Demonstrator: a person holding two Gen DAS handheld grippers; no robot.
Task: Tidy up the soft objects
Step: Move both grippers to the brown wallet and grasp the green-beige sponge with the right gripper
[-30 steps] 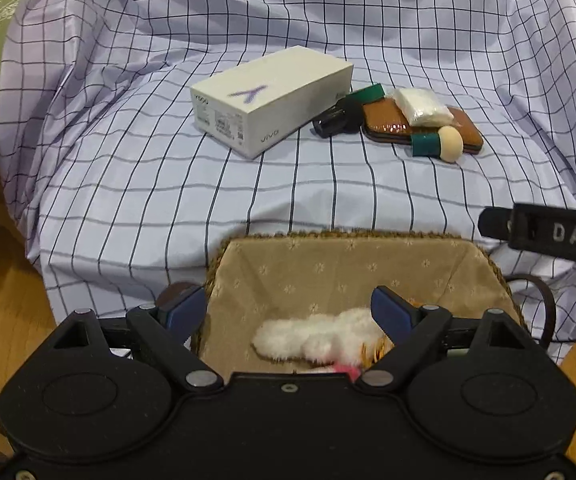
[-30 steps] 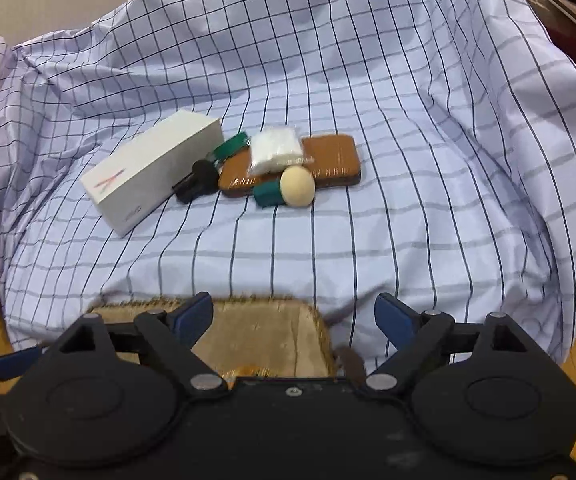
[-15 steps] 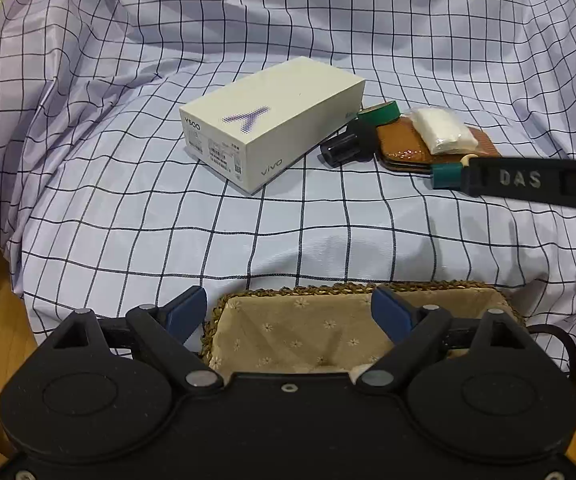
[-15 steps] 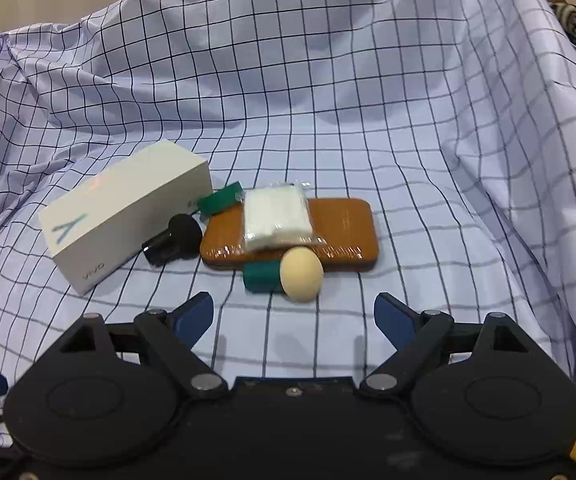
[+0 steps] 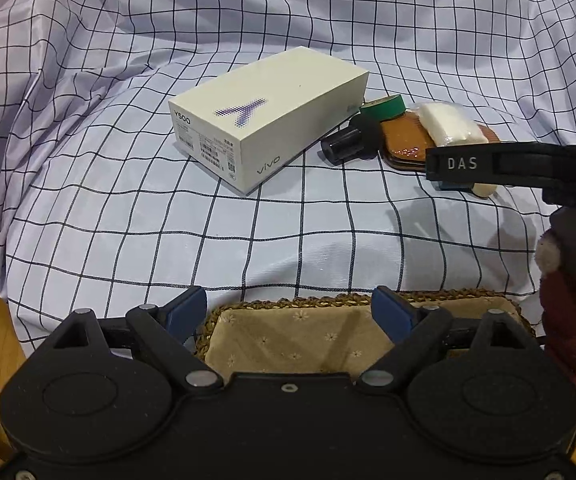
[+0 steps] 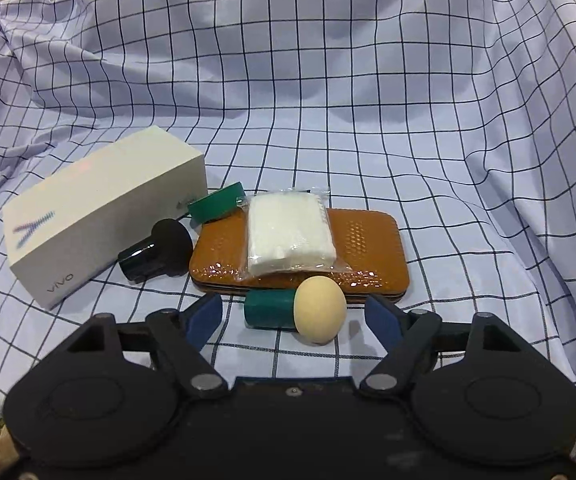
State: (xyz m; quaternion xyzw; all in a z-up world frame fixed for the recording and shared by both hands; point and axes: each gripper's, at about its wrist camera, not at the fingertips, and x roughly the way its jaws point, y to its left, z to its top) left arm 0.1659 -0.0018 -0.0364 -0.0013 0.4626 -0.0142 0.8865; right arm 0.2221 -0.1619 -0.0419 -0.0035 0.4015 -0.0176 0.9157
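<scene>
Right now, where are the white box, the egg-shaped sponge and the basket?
White cardboard box [image 6: 104, 232], right wrist view, its top face.
Beige egg-shaped sponge [image 6: 320, 310], right wrist view, its rounded head.
Woven lined basket [image 5: 288, 304], left wrist view, its far rim.

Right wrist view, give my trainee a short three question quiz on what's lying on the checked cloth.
1. True or false: the white packet lies on the brown case.
2. What lies between the right hand-held gripper's pads? A) green tape roll B) sponge applicator C) black applicator
3. Fill in: the brand printed on the white box is ____.

Key: 1 true. 2 B; the jaws have just been closing, but the pads do not press on it yet. 3 vivo.
</scene>
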